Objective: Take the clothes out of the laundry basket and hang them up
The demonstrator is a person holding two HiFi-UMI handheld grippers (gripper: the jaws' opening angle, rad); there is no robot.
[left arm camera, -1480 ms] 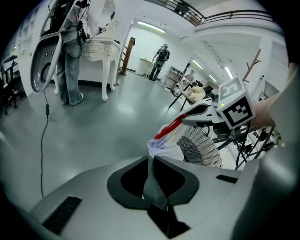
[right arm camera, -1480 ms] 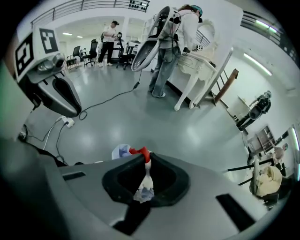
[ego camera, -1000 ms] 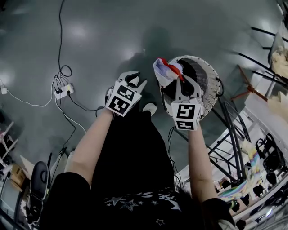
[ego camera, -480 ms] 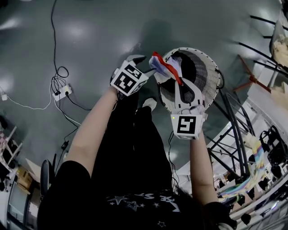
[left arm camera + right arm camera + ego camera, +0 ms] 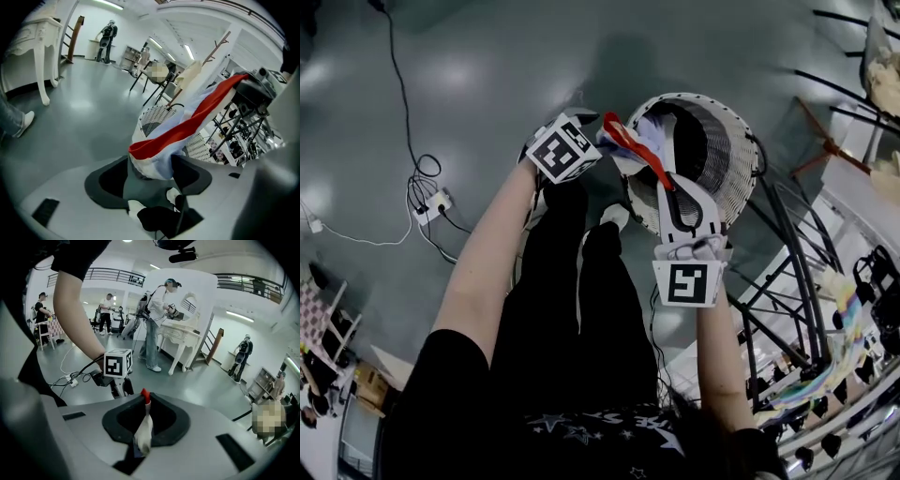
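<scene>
Closing in from the left since a second ago, the left tool [image 5: 596,133] has just been spreading its jaws at the red-trimmed garment [image 5: 639,145] above the basket [image 5: 733,150]. Left gripper view: cloth lies between unclenched jaws, stretching up and right. Right gripper view: the right tool [image 5: 145,401] is clamped on the garment's other end.

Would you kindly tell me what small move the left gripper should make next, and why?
Probably close the left gripper on the garment. Its jaws have just been opening and stand wide, and the cloth's end lies between them ungripped, while the right gripper is shut on another part.
</scene>
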